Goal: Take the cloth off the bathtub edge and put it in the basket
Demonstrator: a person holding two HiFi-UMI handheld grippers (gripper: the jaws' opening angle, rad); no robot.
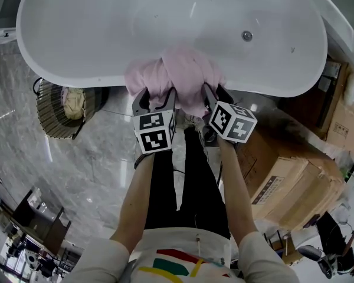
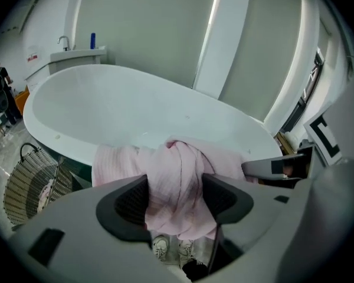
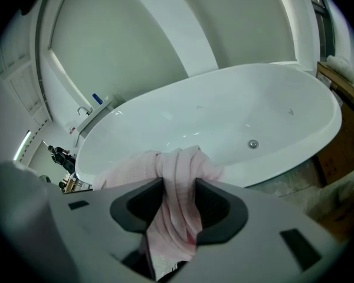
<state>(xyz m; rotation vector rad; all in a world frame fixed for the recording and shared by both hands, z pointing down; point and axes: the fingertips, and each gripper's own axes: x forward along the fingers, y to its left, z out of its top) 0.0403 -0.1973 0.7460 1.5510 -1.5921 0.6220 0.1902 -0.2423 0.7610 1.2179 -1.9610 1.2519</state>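
A pink cloth (image 1: 178, 74) is draped in a bunch over the near rim of the white bathtub (image 1: 76, 75), hanging down its outer side. My left gripper (image 1: 157, 97) has its jaws on the left part of the bunch; in the left gripper view the cloth (image 2: 177, 178) fills the gap and touches both pads. My right gripper (image 1: 217, 94) is pinched on the right part, and in the right gripper view a fold of the cloth (image 3: 178, 205) is squeezed between its pads. The wire basket (image 1: 54, 115) stands on the floor to the left.
The basket (image 2: 28, 188) holds a pale bundle. Cardboard boxes (image 1: 290, 180) are stacked on the floor at the right, close to the tub's end. The tub's drain (image 1: 246, 36) shows inside. The person's legs stand right behind the grippers on grey marble floor.
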